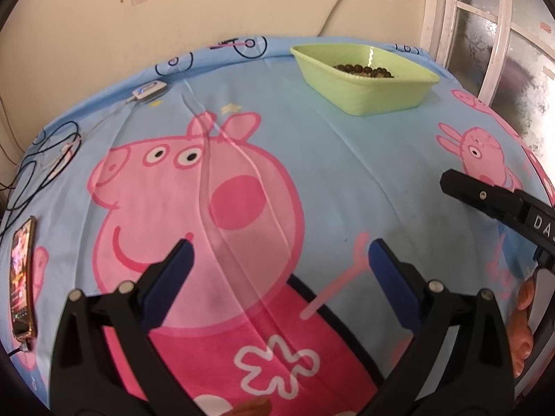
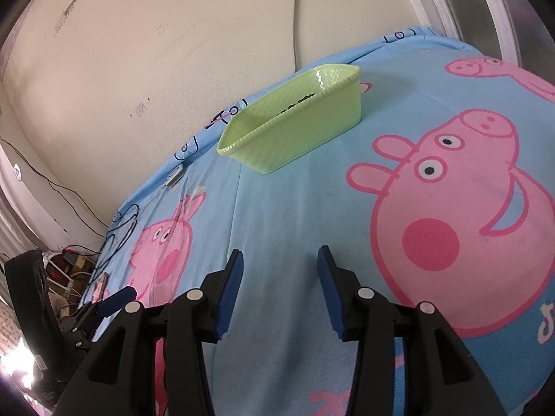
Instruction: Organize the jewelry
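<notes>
Left gripper [image 1: 279, 260] and right gripper [image 2: 280, 270]: jaws parted, grasping nothing, above the cartoon-print sheet [image 1: 347, 180]. Green tray [image 1: 360, 79], at one o'clock in the left view, holds dark beads [image 1: 364, 69]. Phone [image 1: 22, 277] at nine o'clock.

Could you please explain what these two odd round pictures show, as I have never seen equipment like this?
A person holds a two-finger clamp tool in each hand, each with a wide-angle camera looking along its fingers. One picture comes from the left gripper, the other from the right gripper. Both have blue-padded jaws standing apart with nothing between them. They hover over a light blue bedsheet printed with pink cartoon pigs. On it sits a pale green plastic rectangular basket holding a dark beaded bracelet. At the left edge lie a lit smartphone in a gold case, a small white device and black cables.
</notes>
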`<state>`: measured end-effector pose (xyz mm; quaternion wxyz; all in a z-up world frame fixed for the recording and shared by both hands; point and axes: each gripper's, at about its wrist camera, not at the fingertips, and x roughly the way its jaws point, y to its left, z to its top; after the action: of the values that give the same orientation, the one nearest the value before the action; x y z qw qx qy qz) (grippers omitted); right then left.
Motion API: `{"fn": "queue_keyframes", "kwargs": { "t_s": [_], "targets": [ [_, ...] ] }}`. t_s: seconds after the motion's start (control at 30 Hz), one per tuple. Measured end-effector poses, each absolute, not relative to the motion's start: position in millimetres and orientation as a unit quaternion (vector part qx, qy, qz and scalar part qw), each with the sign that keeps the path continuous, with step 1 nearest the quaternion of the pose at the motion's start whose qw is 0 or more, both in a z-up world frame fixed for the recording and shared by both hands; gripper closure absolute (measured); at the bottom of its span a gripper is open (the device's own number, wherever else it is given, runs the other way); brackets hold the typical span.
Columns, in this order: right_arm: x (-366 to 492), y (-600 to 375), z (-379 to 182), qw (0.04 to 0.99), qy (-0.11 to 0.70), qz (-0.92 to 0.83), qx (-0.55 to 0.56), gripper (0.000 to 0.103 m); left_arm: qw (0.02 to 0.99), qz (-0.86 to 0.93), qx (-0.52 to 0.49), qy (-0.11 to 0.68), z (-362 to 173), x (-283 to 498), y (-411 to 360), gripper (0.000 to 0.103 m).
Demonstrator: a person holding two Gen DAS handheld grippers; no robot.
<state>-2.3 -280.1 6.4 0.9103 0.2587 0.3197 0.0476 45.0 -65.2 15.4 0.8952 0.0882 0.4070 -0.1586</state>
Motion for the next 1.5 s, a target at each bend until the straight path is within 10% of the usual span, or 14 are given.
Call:
{"fn": "queue_keyframes", "kwargs": {
  "t_s": [0.77,1.5],
  "targets": [
    [73,-255,10,0.906,0.422,-0.016,0.004,0.024,0.892,-0.078,0.037,0.443,6,119,-52,0.005],
    [69,-249,10,0.909,0.413,-0.054,0.022,0.024,0.898,-0.059,0.026,0.435,5,111,-51,0.005]
  ]
}}
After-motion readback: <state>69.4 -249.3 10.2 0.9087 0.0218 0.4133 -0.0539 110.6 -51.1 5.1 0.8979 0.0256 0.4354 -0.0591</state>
